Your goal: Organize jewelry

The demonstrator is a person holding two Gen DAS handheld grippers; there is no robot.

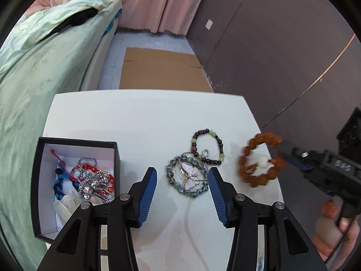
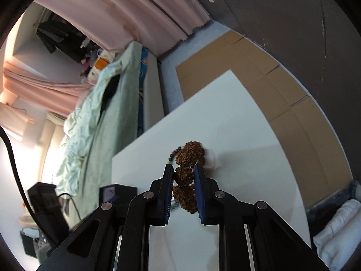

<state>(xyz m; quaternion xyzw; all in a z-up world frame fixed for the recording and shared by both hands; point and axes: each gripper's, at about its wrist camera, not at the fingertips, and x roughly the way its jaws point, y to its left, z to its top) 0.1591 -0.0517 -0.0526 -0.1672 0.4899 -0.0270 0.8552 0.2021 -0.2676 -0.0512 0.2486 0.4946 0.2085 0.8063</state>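
Note:
My right gripper [image 2: 183, 169] is shut on a brown seed-bead bracelet [image 2: 185, 175]; in the left wrist view the bracelet [image 1: 259, 161] hangs blurred above the right side of the white table [image 1: 146, 117], held by the right gripper [image 1: 284, 155]. My left gripper [image 1: 182, 176] is open and empty, its jaws either side of a grey-green bead bracelet with a butterfly pendant [image 1: 188, 179]. A dark mixed-bead bracelet [image 1: 208, 145] lies just beyond. A black box [image 1: 42, 192] at left holds several pieces of jewelry [image 1: 94, 180].
A bed with a green cover [image 1: 33, 79] runs along the table's left side. Flat cardboard [image 1: 160, 71] lies on the floor beyond the table. A dark wall [image 1: 270, 45] stands at right. The box also shows small in the right wrist view [image 2: 117, 192].

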